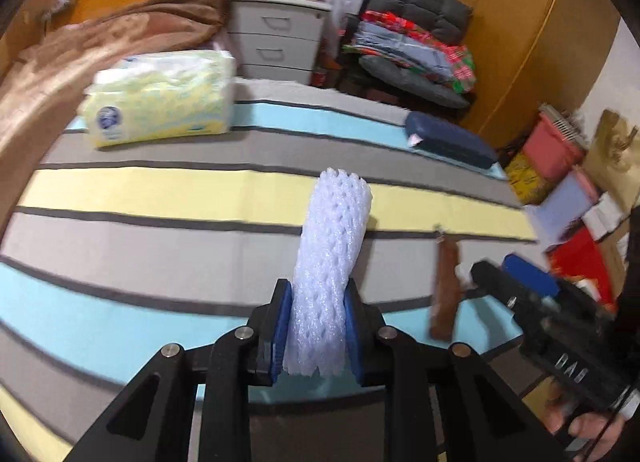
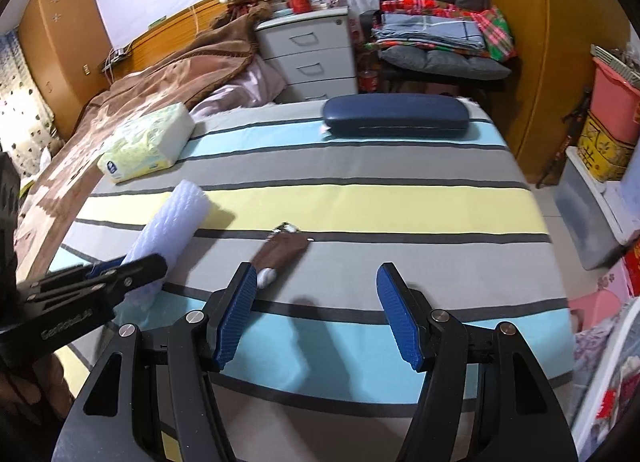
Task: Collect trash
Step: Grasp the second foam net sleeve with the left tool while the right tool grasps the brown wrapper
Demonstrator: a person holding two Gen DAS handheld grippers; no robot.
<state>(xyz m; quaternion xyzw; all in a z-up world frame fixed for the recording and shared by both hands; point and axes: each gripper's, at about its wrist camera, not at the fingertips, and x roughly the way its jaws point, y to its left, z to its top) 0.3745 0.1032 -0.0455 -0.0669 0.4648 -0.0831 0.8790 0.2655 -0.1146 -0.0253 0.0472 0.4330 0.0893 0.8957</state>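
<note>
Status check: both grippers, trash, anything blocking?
Left gripper shut on white foam net sleeve. Right gripper open, empty, above brown wrapper on striped bedspread. Nothing blocking wrapper.

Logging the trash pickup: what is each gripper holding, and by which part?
The left gripper pinches the white foam net at its near end. The right gripper is open, holding nothing.

Left gripper (image 1: 316, 326): matte black angular linkage arms with triangular cut-outs, round silver pivot screws, ribbed blue rubber pads (image 1: 282, 332) on the fingers. Right gripper (image 2: 317, 312): same build, same blue textured pads (image 2: 235, 316). Pale embossed lettering on the black side bodies, partly unreadable. Dark sleeve (image 1: 632, 246) at the frame edge.
</note>
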